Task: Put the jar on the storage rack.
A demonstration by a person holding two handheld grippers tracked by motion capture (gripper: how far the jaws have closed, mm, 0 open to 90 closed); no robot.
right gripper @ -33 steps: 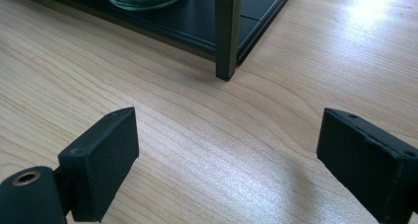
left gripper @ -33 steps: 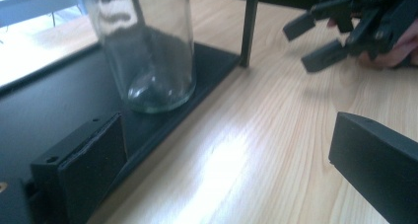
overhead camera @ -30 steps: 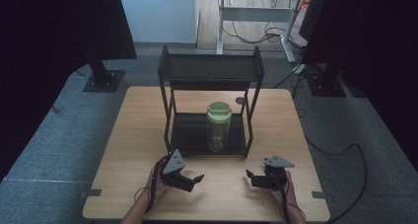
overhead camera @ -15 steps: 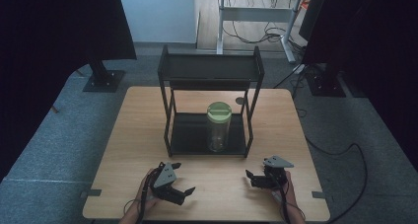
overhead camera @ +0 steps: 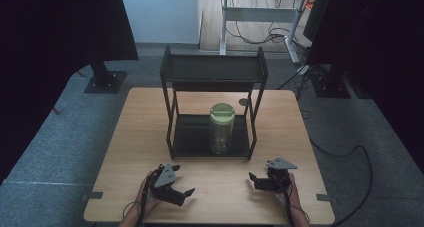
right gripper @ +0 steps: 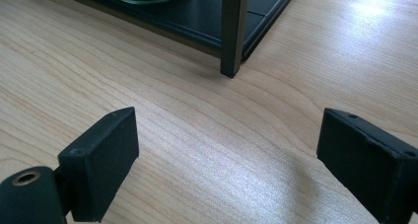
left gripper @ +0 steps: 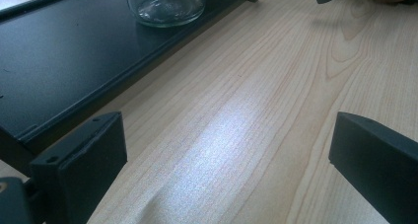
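A clear glass jar (overhead camera: 221,129) with a green lid (overhead camera: 222,112) stands upright on the lower shelf of a black two-tier rack (overhead camera: 172,128) at mid-table. My left gripper (overhead camera: 183,181) rests low near the front edge, left of centre, open and holding nothing. My right gripper (overhead camera: 254,181) sits near the front right, open and holding nothing, its jaws pointing left. In the left gripper view the jar's base (left gripper: 165,7) stands on the dark shelf (left gripper: 69,56) ahead of the left gripper (left gripper: 226,150). The right gripper (right gripper: 226,150) faces the rack's front right post (right gripper: 232,31).
The wooden table (overhead camera: 140,137) has bare board between the rack and the front edge. The rack's top shelf (overhead camera: 214,67) holds nothing. Beyond the table are a black stand base (overhead camera: 102,82), floor cables (overhead camera: 345,152) and a desk frame (overhead camera: 260,17).
My left gripper has drawn back toward the front edge and slightly left, turning its jaws more to the right. The right gripper has hardly moved. The jar stays put.
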